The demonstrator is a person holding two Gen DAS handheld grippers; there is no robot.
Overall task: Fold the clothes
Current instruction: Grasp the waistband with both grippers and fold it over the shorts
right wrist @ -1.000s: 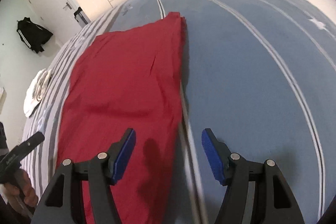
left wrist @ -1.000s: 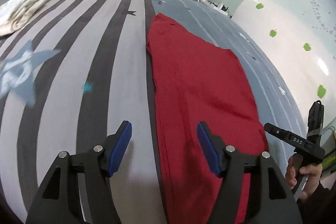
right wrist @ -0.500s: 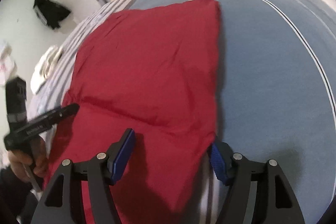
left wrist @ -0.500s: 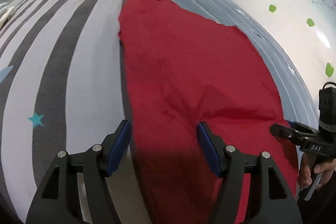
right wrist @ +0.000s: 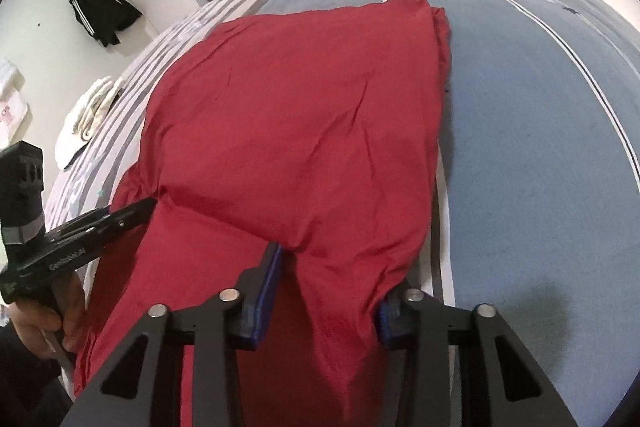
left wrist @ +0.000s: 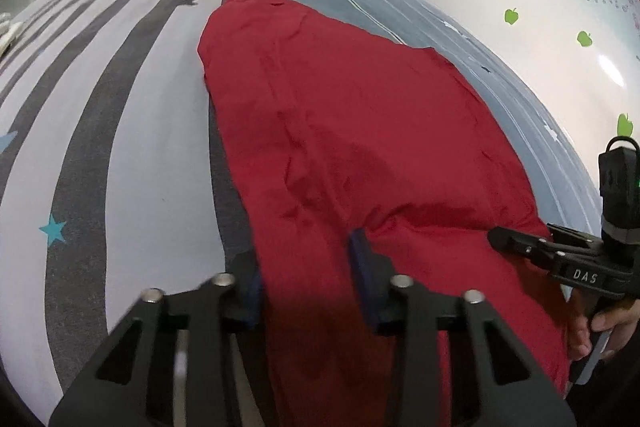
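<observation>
Through my left wrist camera, my left gripper [left wrist: 306,277] is closing its jaws on the near left edge of the red garment [left wrist: 360,131], cloth bunching between the blue pads; the garment is lying on the bed [left wrist: 132,115], stretching toward twelve o'clock. At four o'clock my right gripper [left wrist: 494,237] is nosing into the cloth. Through my right wrist camera, the right gripper's [right wrist: 326,291] jaws are closing on the garment's [right wrist: 300,107] near right edge, fabric gathering between them, with my left gripper [right wrist: 150,205] at nine o'clock.

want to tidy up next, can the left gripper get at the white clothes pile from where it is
Probably not: the left gripper is closing on the red garment, and the white pile lies well off across the bed.
</observation>
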